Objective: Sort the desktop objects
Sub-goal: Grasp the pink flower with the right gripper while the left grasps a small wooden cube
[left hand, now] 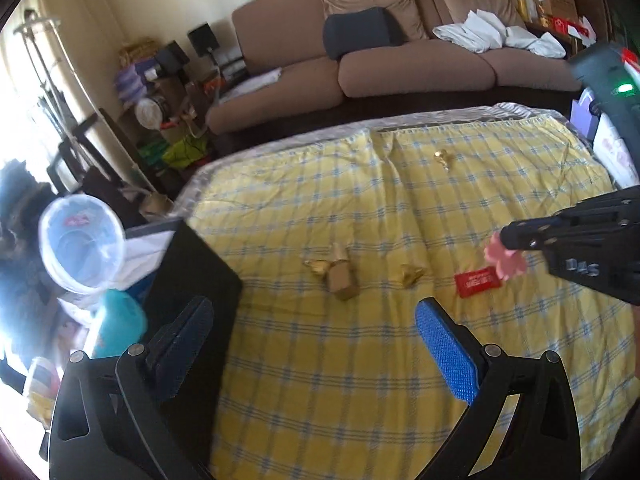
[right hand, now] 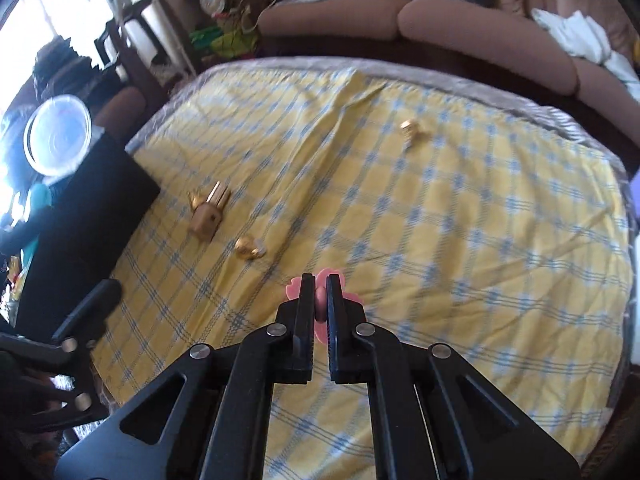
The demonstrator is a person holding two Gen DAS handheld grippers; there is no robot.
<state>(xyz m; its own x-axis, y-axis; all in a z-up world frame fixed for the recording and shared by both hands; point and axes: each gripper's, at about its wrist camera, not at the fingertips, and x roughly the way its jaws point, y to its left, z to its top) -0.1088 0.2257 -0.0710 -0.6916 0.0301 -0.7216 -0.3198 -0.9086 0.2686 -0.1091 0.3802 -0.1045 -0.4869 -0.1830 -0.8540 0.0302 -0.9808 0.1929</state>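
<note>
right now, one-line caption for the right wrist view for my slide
Right gripper shut on a pink item above the yellow checked cloth, gold pieces scattered beyond.

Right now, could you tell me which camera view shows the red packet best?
The left wrist view: the red packet lies flat in plain sight on the checked cloth. The right wrist view does not show it; it may be hidden behind the right claw.
</note>
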